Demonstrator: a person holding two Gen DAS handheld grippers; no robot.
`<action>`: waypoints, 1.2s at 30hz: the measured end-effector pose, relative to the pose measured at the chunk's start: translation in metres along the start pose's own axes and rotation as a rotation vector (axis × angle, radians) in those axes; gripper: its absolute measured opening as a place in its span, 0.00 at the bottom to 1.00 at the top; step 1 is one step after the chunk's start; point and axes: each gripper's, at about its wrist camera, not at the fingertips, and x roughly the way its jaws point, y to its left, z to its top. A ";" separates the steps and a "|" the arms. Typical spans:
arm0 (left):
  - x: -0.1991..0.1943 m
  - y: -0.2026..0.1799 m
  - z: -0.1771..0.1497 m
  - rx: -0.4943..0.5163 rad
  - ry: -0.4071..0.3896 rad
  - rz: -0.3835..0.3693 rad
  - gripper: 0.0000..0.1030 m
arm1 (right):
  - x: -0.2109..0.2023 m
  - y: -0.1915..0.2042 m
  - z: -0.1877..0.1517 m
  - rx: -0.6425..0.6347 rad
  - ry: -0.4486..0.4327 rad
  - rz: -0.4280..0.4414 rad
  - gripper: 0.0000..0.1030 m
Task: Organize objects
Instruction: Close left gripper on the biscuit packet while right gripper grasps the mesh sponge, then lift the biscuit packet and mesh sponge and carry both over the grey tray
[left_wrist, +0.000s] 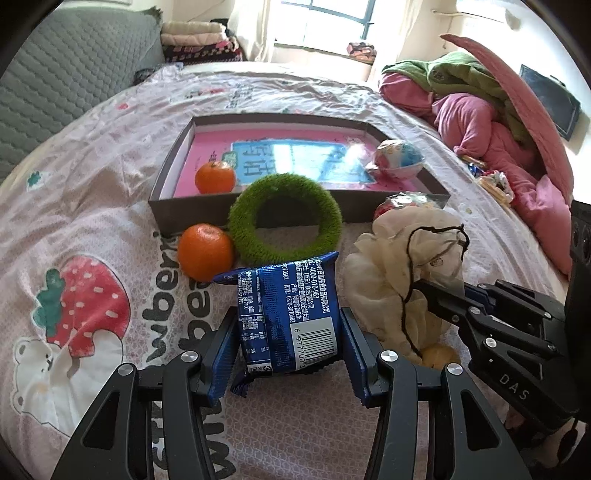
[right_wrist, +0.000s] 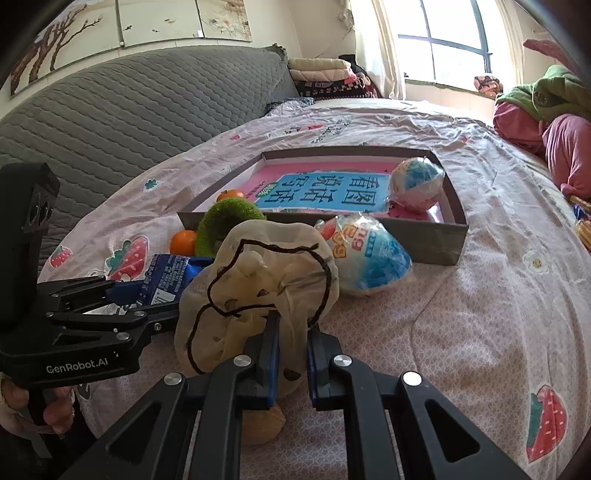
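Note:
My left gripper (left_wrist: 288, 332) is shut on a blue snack packet (left_wrist: 286, 314), seen from the side in the right wrist view (right_wrist: 166, 280). My right gripper (right_wrist: 290, 332) is shut on a cream drawstring pouch (right_wrist: 258, 288), also in the left wrist view (left_wrist: 406, 266). A grey shallow box (left_wrist: 173, 206) holds a pink book, an orange (left_wrist: 215, 176) and a wrapped ball (left_wrist: 399, 158). In front of the box lie a second orange (left_wrist: 205, 257), a green fuzzy ring (left_wrist: 284, 218) and a blue-white snack bag (right_wrist: 369, 254).
Everything lies on a pink strawberry-print bedsheet (left_wrist: 92, 206). A small yellow round thing (right_wrist: 262, 424) sits under the pouch. A grey quilted headboard (right_wrist: 129, 107) is at left, piled pink and green clothes (left_wrist: 480, 122) at right, with small wrappers (left_wrist: 495, 184) near them.

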 end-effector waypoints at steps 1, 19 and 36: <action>-0.002 -0.001 0.000 0.008 -0.006 0.001 0.52 | -0.001 0.000 0.000 -0.003 -0.006 0.000 0.12; -0.018 -0.003 0.004 0.023 -0.082 0.001 0.52 | -0.026 0.007 0.010 -0.051 -0.134 -0.022 0.12; -0.023 -0.002 0.007 0.022 -0.110 0.008 0.52 | -0.030 0.002 0.013 -0.025 -0.158 0.000 0.12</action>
